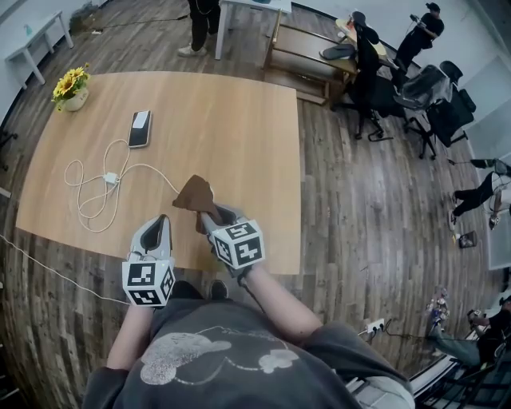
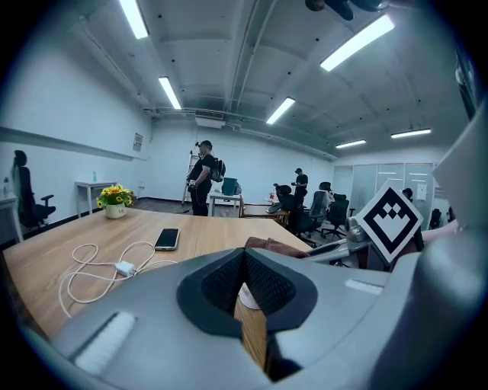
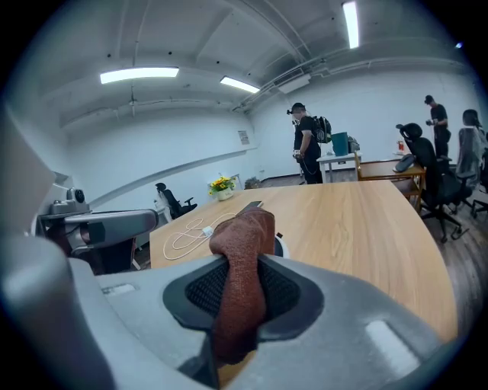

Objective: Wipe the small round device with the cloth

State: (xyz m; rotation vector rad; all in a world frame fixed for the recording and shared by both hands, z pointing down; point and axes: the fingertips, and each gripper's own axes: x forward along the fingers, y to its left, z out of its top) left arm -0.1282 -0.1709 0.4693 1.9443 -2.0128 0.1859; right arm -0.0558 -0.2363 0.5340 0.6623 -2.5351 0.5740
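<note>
My left gripper [image 1: 164,222] hovers over the front edge of the wooden table [image 1: 239,136]. Its jaws stand close together on a small white round device [image 2: 245,295], of which only a sliver shows at the tips of the left gripper [image 2: 245,283]. Just to its right, my right gripper [image 1: 209,217] is shut on a brown cloth [image 1: 194,194]. The cloth [image 3: 242,236] stands up out of the jaws of the right gripper [image 3: 242,276] and hangs below them. A white curved rim [image 3: 284,245] peeks out behind the cloth; I cannot tell what it belongs to.
A black phone [image 1: 140,128], a white cable with a charger [image 1: 111,178] and a pot of yellow flowers [image 1: 70,86] lie on the table's left half. Office chairs [image 1: 375,80] and standing people [image 1: 200,24] are beyond the far and right edges.
</note>
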